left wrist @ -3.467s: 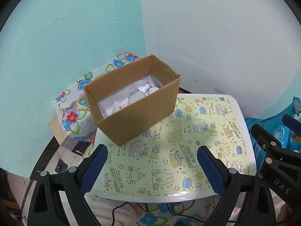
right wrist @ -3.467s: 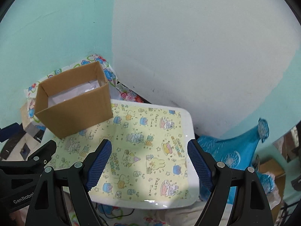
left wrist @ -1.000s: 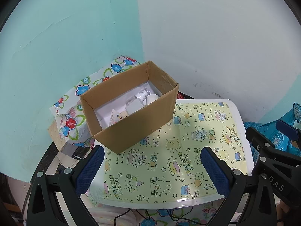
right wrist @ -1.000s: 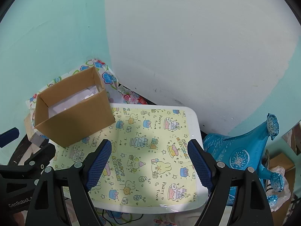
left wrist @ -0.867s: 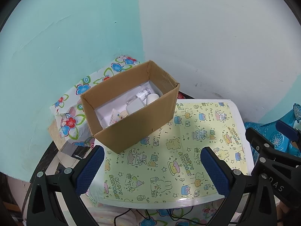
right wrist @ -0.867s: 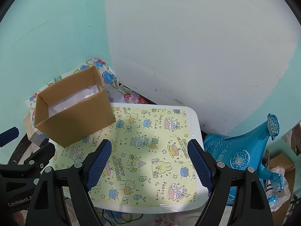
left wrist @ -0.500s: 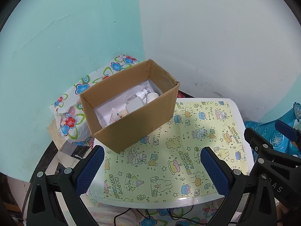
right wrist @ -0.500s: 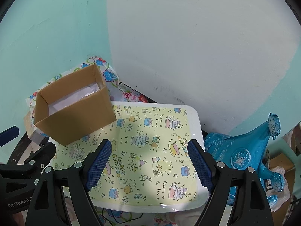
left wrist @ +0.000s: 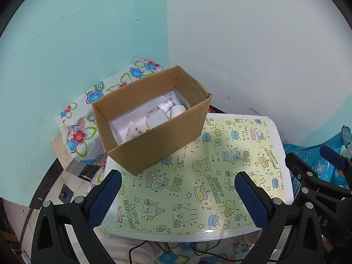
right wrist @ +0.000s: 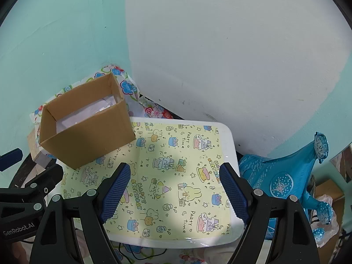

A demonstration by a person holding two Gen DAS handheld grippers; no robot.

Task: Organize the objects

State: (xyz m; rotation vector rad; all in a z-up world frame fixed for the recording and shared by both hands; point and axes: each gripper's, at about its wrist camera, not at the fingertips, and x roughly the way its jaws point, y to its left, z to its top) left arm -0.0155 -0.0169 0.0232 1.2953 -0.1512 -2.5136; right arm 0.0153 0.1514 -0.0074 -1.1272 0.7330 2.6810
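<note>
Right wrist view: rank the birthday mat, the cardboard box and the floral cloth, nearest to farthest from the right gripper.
1. Birthday mat: directly under the open right gripper.
2. Cardboard box: on the mat's far left corner.
3. Floral cloth: behind the box, against the wall.

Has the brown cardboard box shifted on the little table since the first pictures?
No. The brown cardboard box sits on the same far left corner of the birthday-print table, overhanging its edge as before; only the camera view drifted slightly.
</note>
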